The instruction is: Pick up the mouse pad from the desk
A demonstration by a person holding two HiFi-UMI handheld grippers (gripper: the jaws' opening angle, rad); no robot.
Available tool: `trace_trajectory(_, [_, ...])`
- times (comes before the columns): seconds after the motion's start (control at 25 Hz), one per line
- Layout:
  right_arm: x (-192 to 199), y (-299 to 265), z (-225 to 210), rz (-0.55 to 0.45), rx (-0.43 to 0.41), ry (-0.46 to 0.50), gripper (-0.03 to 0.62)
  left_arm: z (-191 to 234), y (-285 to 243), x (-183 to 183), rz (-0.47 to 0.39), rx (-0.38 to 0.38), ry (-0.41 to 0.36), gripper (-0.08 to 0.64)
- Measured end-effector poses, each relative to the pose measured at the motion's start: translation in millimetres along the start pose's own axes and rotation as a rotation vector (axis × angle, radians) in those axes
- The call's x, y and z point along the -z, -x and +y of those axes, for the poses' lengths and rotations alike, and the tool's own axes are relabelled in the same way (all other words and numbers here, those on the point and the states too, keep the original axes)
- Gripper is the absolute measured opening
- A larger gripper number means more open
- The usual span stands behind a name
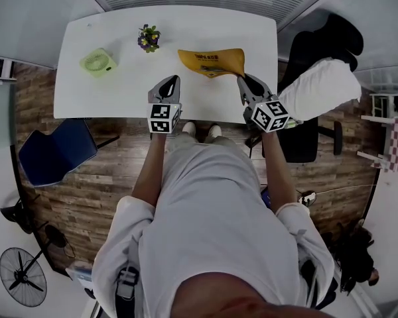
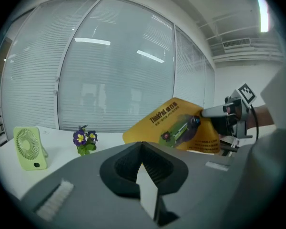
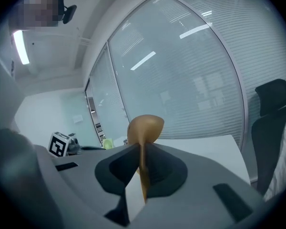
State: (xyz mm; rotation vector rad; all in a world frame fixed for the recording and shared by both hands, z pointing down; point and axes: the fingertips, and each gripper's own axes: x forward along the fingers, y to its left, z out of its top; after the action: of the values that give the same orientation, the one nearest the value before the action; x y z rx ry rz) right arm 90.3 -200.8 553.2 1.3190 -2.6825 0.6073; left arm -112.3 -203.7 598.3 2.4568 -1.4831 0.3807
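Note:
The yellow mouse pad [image 1: 212, 61] with printed graphics hangs in the air above the white desk [image 1: 106, 101], bent and tilted. My right gripper [image 1: 241, 78] is shut on its right edge; in the right gripper view the pad [image 3: 144, 132] shows edge-on, pinched between the jaws and curling upward. The left gripper view shows the pad's printed face [image 2: 178, 126] raised off the desk, with the right gripper [image 2: 205, 113] holding it. My left gripper [image 1: 172, 80] is shut on nothing and hovers over the desk's front edge, left of the pad.
A green mini fan [image 1: 97, 62] and a small pot of purple flowers [image 1: 148, 38] stand on the desk's left half. A black office chair [image 1: 318, 78] with a white cushion stands to the right. A blue chair [image 1: 56, 150] is at the lower left, with window blinds beyond the desk.

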Motion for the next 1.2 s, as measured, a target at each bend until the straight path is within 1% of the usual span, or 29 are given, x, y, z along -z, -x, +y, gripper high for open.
trace_trajectory(0.08, [-20,9,5,-0.025,-0.004,0.006,0.038,-6,-8,8,0.034,0.049,0.011,0.000])
trace_trajectory(0.12, [-30,14,8,-0.038,-0.008,0.010,0.038,-11,-12,14,0.052,0.081,0.020,0.026])
trace_trajectory(0.2, [-50,23,18,-0.059,-0.014,0.021,0.038,-23,-20,26,0.085,0.155,0.039,0.125])
trace_trajectory(0.28, [-68,31,29,-0.077,-0.023,0.031,0.038,-39,-24,35,0.093,0.227,0.060,0.209])
trace_trajectory(0.44, [-101,44,52,-0.120,-0.072,0.024,0.037,-71,-27,37,0.061,0.357,0.111,0.327])
trace_trajectory(0.52, [-114,49,62,-0.133,-0.100,0.011,0.037,-84,-25,28,0.006,0.406,0.124,0.348])
trace_trajectory(0.6, [-122,52,69,-0.133,-0.111,0.004,0.037,-88,-19,12,-0.091,0.434,0.128,0.345])
trace_trajectory(0.64, [-125,52,71,-0.129,-0.113,0.003,0.037,-87,-13,2,-0.147,0.435,0.122,0.320])
trace_trajectory(0.72, [-129,54,71,-0.120,-0.111,0.016,0.037,-80,-4,-17,-0.239,0.412,0.106,0.170])
trace_trajectory(0.8, [-131,56,65,-0.116,-0.099,0.050,0.038,-71,1,-34,-0.285,0.373,0.091,0.041])
trace_trajectory(0.84, [-131,57,61,-0.117,-0.089,0.069,0.038,-67,2,-41,-0.295,0.358,0.084,0.009])
trace_trajectory(0.96, [-134,61,50,-0.125,-0.050,0.117,0.040,-56,6,-64,-0.288,0.347,0.082,0.006])
trace_trajectory(1.04, [-139,61,43,-0.136,-0.021,0.150,0.043,-50,9,-80,-0.258,0.375,0.102,0.006])
trace_trajectory(1.08, [-143,61,39,-0.145,-0.008,0.163,0.046,-49,11,-89,-0.238,0.397,0.096,0.006])
trace_trajectory(1.2, [-157,62,27,-0.187,0.011,0.189,0.055,-51,19,-118,-0.158,0.466,0.000,0.006])
